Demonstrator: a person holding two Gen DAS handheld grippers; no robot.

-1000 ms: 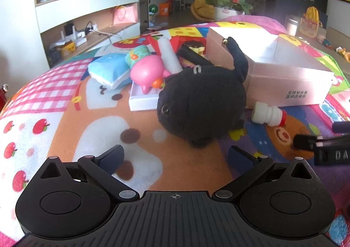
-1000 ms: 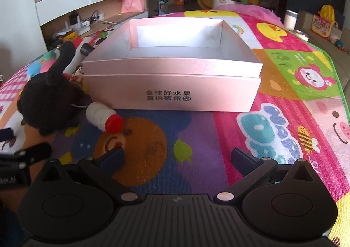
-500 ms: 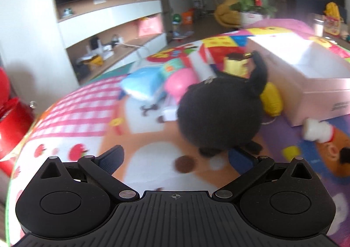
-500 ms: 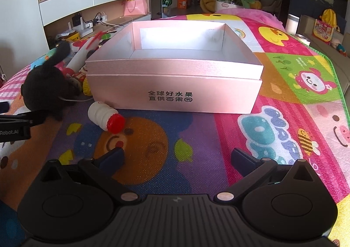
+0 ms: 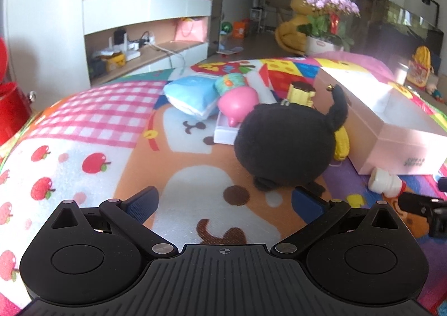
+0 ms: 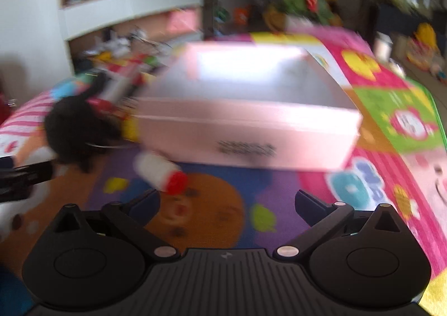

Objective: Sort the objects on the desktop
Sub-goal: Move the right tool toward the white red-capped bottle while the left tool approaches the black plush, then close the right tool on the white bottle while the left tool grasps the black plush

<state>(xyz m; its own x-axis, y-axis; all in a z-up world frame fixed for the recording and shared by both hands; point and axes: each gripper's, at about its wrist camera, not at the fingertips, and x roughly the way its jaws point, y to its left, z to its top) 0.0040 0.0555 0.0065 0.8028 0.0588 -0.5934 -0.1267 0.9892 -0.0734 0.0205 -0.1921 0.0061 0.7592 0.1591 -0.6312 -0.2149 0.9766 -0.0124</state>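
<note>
Sitting on the cartoon play mat [image 5: 83,148], just left of the open pink box [image 5: 391,131]: black plush toy [image 5: 285,145], tail sticking up against the box wall. Lying in front of the box, near the plush: small white bottle with a red cap [image 6: 160,173]. Piling up behind the plush: pink squishy toy [image 5: 237,103] on a white tray [image 5: 223,134], blue pillow pack [image 5: 190,95]. Hovering low with jaws spread wide and gripping nothing: left gripper [image 5: 223,201], right fingertip close to the plush. Also hanging wide open and empty, pretty blurry view: right gripper [image 6: 226,201], pointing at the bottle and box.
</note>
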